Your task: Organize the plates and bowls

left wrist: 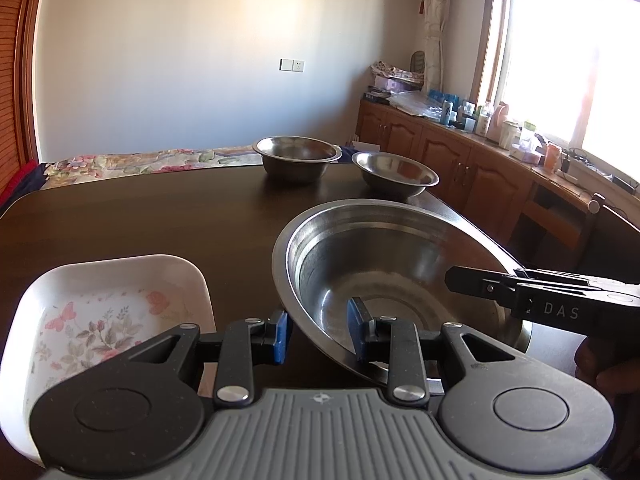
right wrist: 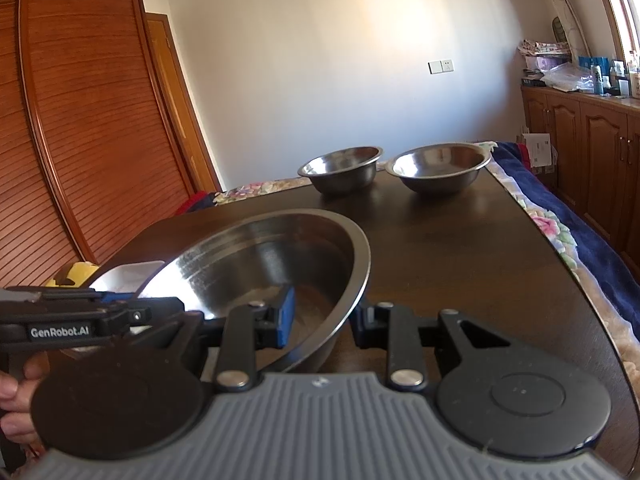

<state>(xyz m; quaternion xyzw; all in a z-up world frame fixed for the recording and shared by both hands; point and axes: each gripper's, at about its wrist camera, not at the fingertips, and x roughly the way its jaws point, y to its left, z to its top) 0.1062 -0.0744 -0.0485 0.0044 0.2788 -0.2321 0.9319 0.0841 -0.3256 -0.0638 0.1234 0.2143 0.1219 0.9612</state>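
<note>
A large steel bowl [left wrist: 400, 264] [right wrist: 260, 264] hangs tilted over the near part of the dark table [left wrist: 160, 216]. My left gripper [left wrist: 319, 334] is shut on its near-left rim, one blue pad outside and one inside. My right gripper [right wrist: 322, 322] is shut on the opposite rim, and it also shows as a black arm [left wrist: 520, 292] reaching in from the right. A white square dish with a flower print [left wrist: 112, 312] lies just left of the left gripper. Two small steel bowls [left wrist: 298, 156] [left wrist: 394, 174] stand side by side at the far edge.
The table's right edge [right wrist: 560, 264] runs close to a bed with a floral cover [right wrist: 552, 232]. Wooden cabinets with clutter [left wrist: 460, 160] line the window wall, and a slatted wardrobe [right wrist: 80, 140] stands to the left. A hand [right wrist: 16, 396] holds the left gripper.
</note>
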